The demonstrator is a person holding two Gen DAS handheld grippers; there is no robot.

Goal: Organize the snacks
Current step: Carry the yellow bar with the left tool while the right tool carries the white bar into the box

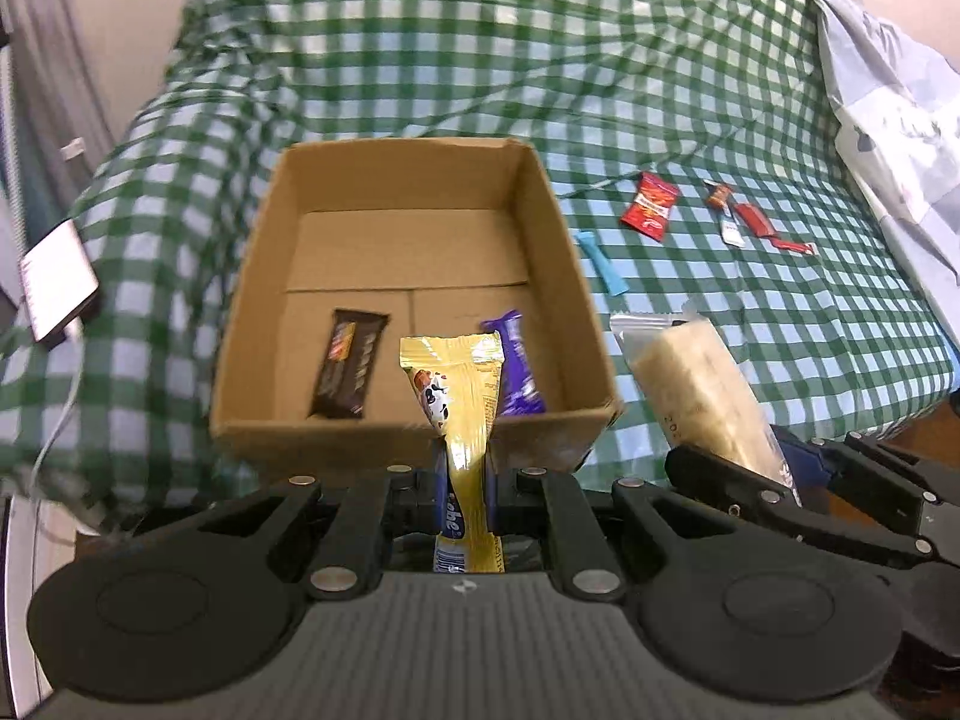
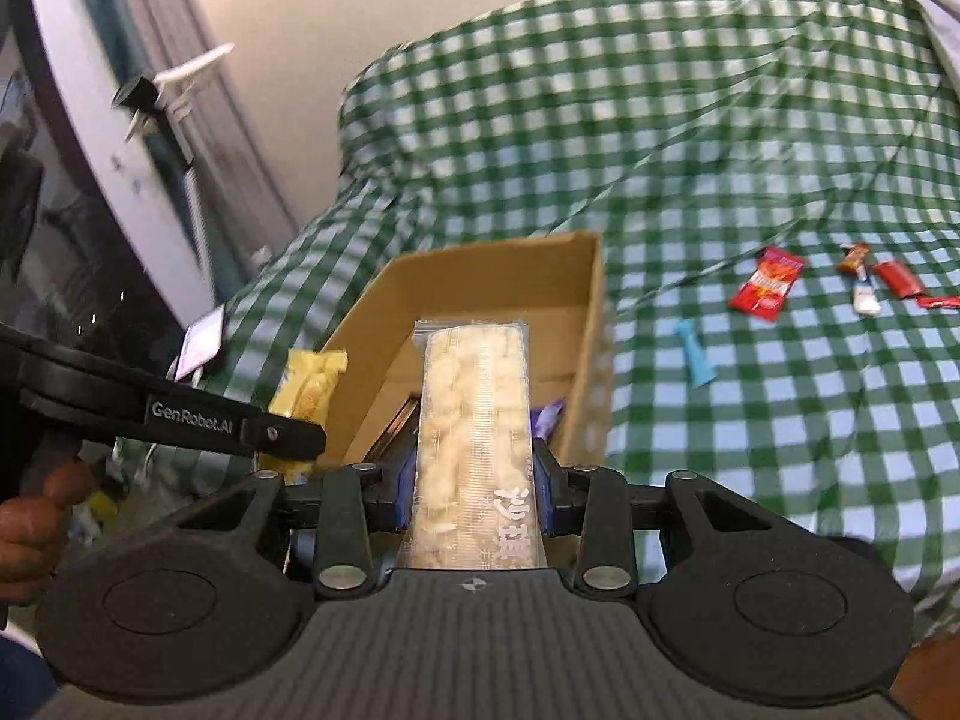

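Note:
An open cardboard box (image 1: 552, 222) (image 2: 591, 324) stands on the green checked cloth. Inside lie a dark brown bar (image 1: 348, 363) and a purple packet (image 1: 516, 369) (image 2: 549, 417). My left gripper (image 1: 465, 483) is shut on a yellow wrapped snack (image 1: 459, 396) (image 2: 309, 387), held just before the box's near wall. My right gripper (image 2: 477, 489) (image 1: 750, 468) is shut on a clear-wrapped pale rice bar (image 2: 474, 414) (image 1: 690, 387), to the right of the left gripper and pointing at the box.
Loose snacks lie on the cloth right of the box: a blue stick (image 1: 600, 261) (image 2: 693, 354), a red packet (image 1: 649, 207) (image 2: 768, 285), several small red and brown sweets (image 1: 750, 219) (image 2: 882, 279). A phone with cable (image 1: 57, 282) lies at left. A hand (image 2: 30, 522) holds the left gripper.

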